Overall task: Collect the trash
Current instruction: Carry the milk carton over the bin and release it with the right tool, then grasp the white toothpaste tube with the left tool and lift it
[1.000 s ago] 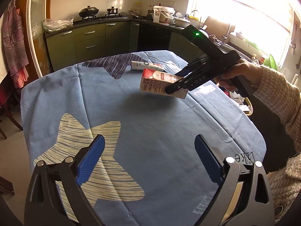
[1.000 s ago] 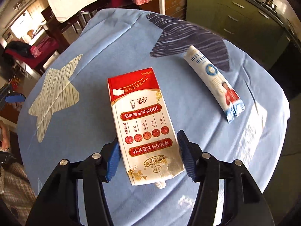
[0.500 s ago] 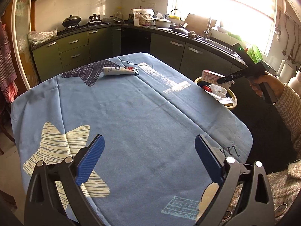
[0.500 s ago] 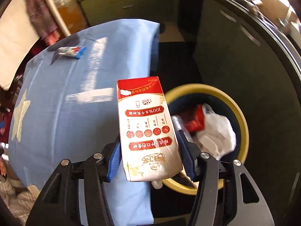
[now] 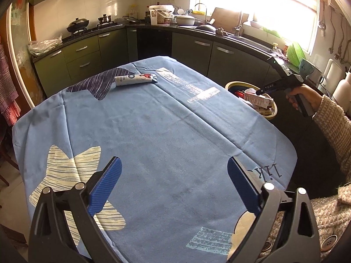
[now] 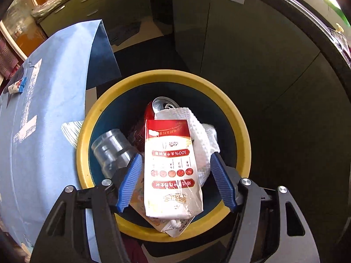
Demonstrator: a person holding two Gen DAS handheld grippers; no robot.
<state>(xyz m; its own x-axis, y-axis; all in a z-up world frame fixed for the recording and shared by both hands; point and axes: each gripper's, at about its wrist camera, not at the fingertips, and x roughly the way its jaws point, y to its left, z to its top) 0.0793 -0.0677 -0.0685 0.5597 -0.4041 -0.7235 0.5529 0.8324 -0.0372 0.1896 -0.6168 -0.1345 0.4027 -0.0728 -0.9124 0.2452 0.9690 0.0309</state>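
My right gripper [image 6: 175, 179] is open above a yellow-rimmed trash bin [image 6: 241, 131]. The red-and-white milk carton [image 6: 171, 166] lies between the spread fingers on top of the trash in the bin, free of the pads. In the left wrist view the right gripper [image 5: 261, 92] hovers over the bin [image 5: 232, 84] beside the table, with the carton [image 5: 256, 97] under it. My left gripper [image 5: 173, 186] is open and empty above the near part of the blue tablecloth [image 5: 153, 131]. A white-and-blue tube wrapper [image 5: 136, 79] lies at the table's far side, also seen in the right wrist view [image 6: 16, 86].
The bin holds a red can [image 6: 153, 109], a clear plastic bottle [image 6: 111, 151] and white tissue [image 6: 197, 129]. Dark green kitchen cabinets [image 5: 193, 50] and a counter run behind the table and bin. A sleeved arm [image 5: 329, 118] holds the right gripper.
The right gripper carried the carton from the table out over the bin, then opened; the carton now lies in the bin. The left gripper stayed open above the table.
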